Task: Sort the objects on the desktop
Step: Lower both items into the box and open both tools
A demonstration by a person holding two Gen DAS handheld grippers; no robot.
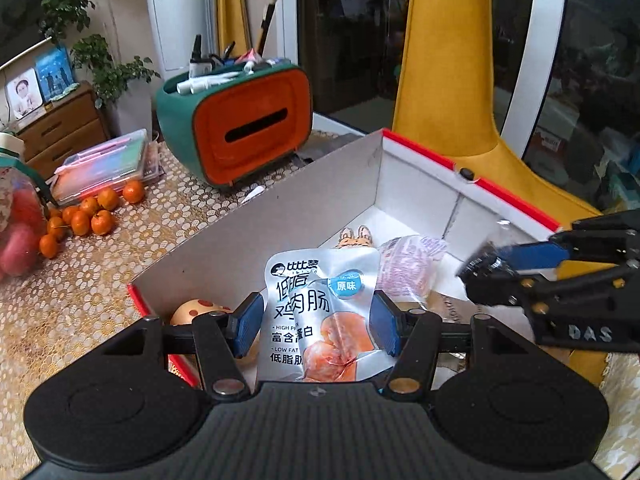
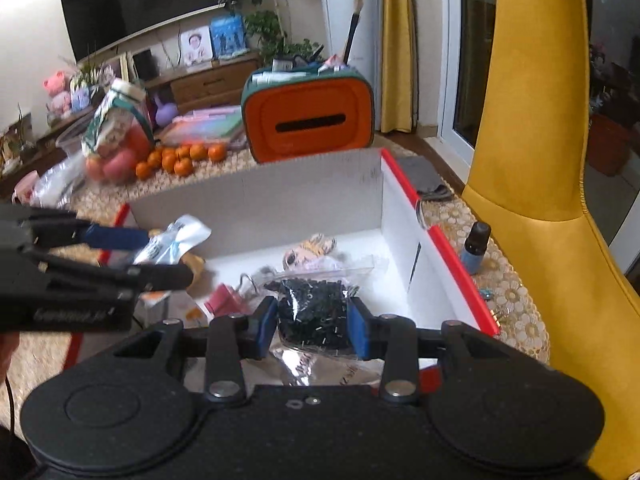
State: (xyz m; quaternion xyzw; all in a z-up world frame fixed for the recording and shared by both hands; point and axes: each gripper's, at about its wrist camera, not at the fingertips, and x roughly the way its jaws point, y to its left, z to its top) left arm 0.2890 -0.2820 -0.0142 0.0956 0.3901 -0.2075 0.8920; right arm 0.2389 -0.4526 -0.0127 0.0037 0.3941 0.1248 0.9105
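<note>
My left gripper (image 1: 316, 324) is shut on a silver chicken sausage packet (image 1: 320, 304) and holds it over the near end of an open red-rimmed cardboard box (image 1: 280, 208). My right gripper (image 2: 312, 322) is shut on a clear bag of small black parts (image 2: 312, 312) and holds it over the same box (image 2: 304, 196). The right gripper also shows at the right edge of the left wrist view (image 1: 540, 276). The left gripper with its packet shows at the left of the right wrist view (image 2: 132, 256). Inside the box lie a cartoon sticker (image 2: 316, 252), a pink wrapped item (image 1: 408, 268) and a spotted ball (image 1: 196, 312).
An orange and green tissue-box organiser (image 1: 244, 128) with pens stands behind the box. Several mandarins (image 1: 84, 216) and a plastic case (image 1: 104, 168) lie at the left. A small dark bottle (image 2: 476, 246) stands on the lace tablecloth right of the box. A yellow chair (image 2: 532, 160) is at the right.
</note>
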